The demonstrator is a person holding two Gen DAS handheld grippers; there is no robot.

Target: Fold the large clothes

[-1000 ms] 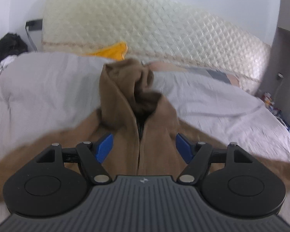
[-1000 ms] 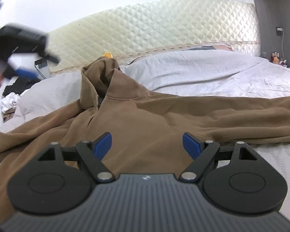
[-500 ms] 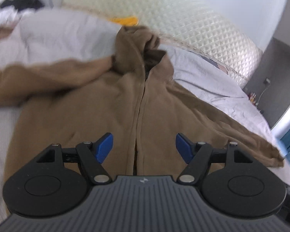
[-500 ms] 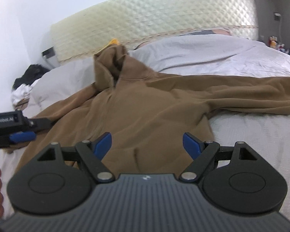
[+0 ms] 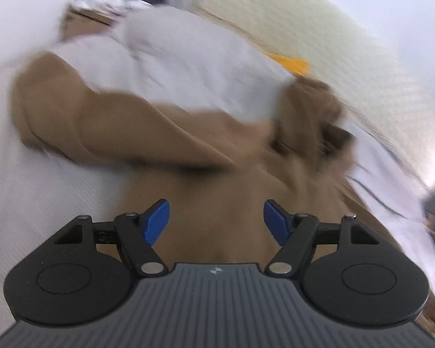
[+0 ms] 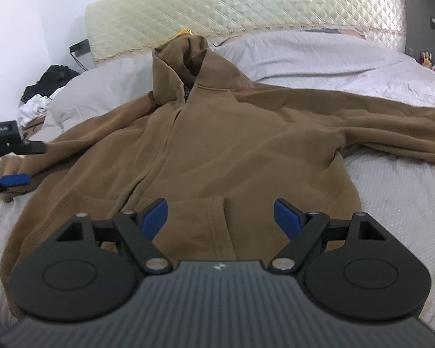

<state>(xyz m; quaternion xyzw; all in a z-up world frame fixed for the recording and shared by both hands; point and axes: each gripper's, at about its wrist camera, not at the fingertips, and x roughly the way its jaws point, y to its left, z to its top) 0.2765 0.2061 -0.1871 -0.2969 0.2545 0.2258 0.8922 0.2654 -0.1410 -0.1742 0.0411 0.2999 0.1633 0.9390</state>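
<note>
On the bed point(image 6: 397, 203), front up: one brown zip hoodie point(image 6: 217, 145), sleeves spread to nine and three o'clock, hood at twelve. Thick fleece; I judge it soft, limp, fairly heavy, not slippery. Best hold: cuff or hem edge. My left gripper point(image 6: 17, 162) and right gripper point(image 6: 220, 217) both gape, empty.

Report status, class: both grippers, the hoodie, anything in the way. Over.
Left gripper open, empty, over hoodie. Right gripper open, empty, above the hem. Hoodie flat on bed, zipped, sleeves spread, unfolded. Nothing on it.
</note>
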